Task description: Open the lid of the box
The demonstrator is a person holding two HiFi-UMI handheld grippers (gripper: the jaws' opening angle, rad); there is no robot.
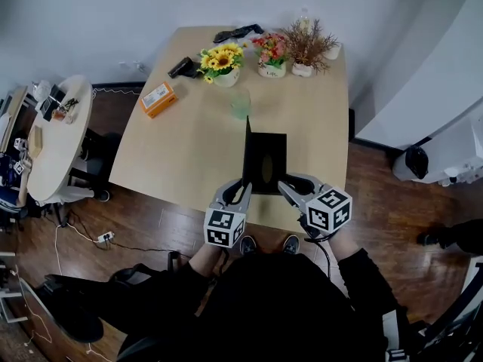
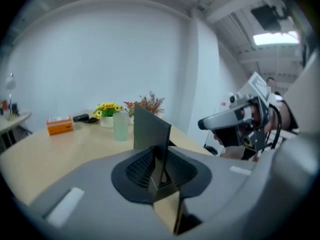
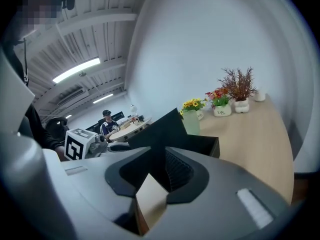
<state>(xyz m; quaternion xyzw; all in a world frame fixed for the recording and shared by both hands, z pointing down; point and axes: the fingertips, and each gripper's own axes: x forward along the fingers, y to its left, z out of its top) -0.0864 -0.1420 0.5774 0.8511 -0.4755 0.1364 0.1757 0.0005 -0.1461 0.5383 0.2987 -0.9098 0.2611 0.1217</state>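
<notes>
Head view has the black box (image 1: 276, 143) at the near edge of the table (image 1: 189, 157), right in front of you, with its lid (image 1: 247, 153) standing upright along the box's left side and the inside open to view. So the lid already stands as the task wants it.

Your left gripper (image 1: 243, 191) has its jaws pinched together on the lid's near lower corner; the left gripper view shows the thin dark panel running down between the pads. Your right gripper (image 1: 287, 189) is closed on the box's near wall at the right corner, pinning the body down.

The lid reads as a thin, stiff board, probably light, turning on a hinge along that left side. The box looks light enough to skid or lift with it, so the right-hand hold matters. The smooth panel may slip in a corner pinch; a grip further along the free edge should turn it more easily, and a gentle squeeze is likely enough
</notes>
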